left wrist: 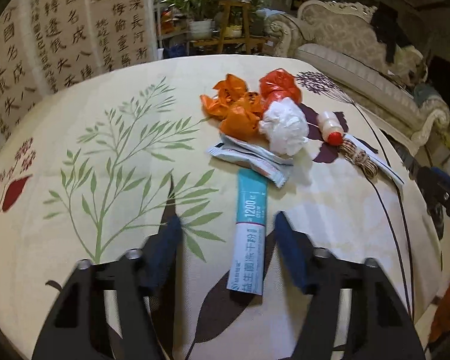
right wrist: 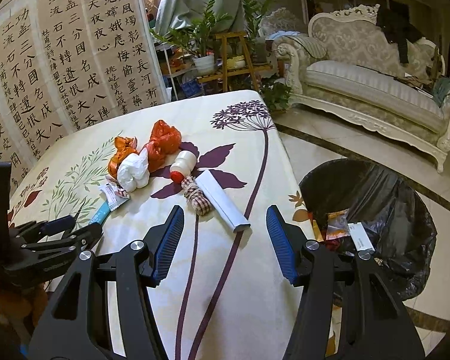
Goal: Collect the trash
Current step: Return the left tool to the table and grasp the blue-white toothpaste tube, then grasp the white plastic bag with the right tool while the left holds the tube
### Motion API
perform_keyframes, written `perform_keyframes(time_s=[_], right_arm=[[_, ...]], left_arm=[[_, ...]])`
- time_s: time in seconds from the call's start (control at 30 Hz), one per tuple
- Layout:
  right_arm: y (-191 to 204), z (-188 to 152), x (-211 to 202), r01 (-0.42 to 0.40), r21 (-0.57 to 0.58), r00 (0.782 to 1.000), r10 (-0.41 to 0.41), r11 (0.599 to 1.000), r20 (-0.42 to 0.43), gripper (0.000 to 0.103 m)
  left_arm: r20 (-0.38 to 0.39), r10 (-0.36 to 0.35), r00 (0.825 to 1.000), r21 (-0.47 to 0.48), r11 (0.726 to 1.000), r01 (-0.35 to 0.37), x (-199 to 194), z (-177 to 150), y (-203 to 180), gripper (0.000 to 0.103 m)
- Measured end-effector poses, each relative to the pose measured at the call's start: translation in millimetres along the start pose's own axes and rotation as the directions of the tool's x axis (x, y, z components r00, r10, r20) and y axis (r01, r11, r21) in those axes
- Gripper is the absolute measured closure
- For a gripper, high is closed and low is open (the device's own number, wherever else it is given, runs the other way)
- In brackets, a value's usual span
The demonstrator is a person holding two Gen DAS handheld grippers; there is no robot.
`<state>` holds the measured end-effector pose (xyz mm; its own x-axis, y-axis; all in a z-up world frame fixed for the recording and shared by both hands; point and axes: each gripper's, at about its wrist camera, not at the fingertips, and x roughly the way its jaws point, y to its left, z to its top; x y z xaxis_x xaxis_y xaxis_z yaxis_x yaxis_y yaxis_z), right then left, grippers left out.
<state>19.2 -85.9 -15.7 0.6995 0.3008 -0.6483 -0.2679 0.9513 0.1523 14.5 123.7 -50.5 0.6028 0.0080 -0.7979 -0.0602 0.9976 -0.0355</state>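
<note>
Left tongs point(left wrist: 225, 228), part-open and gripping nothing, straddle the teal sachet point(left wrist: 250, 231) on the table point(left wrist: 120, 96), its length running straight ahead; empty right tongs point(right wrist: 225, 225) hang agape farther off.

Trash is clustered on the desk point(right wrist: 240, 270). Long sachet point(left wrist: 249, 234) is positioned between the left tongs point(left wrist: 225, 225), untouched. Crumpled bags point(left wrist: 240, 108) are found behind it; small bottle point(left wrist: 330, 126) and flat box point(right wrist: 222, 201) to their right. Bin point(right wrist: 375, 198) is placed on the floor, right of the desk.

Black claws point(right wrist: 225, 219), ribbed blue pads point(right wrist: 277, 234)
</note>
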Motion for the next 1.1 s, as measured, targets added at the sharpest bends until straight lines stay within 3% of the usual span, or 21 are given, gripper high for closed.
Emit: perform_keyframes(time_s=[0.07, 0.13, 0.37, 0.83, 1.1], right_arm=[[2, -1, 1, -0.005, -0.004, 1.0, 0.005, 1.0, -0.002, 0.047], [6, 0, 4, -0.013, -0.011, 1.0, 0.013, 1.0, -0.005, 0.047], [30, 6, 13, -0.046, -0.054, 0.999, 0.045, 0.998, -0.014, 0.047], [86, 38, 62, -0.135, -0.117, 0.989, 0.127, 0.984, -0.069, 0.047], [107, 42, 94, -0.112, -0.146, 0.987, 0.093, 0.983, -0.133, 0.047]], left_arm=[[0.009, 0.009, 1.0, 0.019, 1.0, -0.009, -1, -1, -2, 0.073], [0.019, 0.019, 1.0, 0.024, 1.0, -0.02, -2, -2, -1, 0.083], [0.051, 0.013, 0.999, -0.035, 0.999, -0.011, -10, -1, 15, 0.085], [0.146, 0.146, 0.979, -0.174, 0.977, -0.12, -26, 18, 80, 0.085], [0.136, 0.148, 0.98, -0.202, 0.972, -0.119, -18, 22, 95, 0.085]])
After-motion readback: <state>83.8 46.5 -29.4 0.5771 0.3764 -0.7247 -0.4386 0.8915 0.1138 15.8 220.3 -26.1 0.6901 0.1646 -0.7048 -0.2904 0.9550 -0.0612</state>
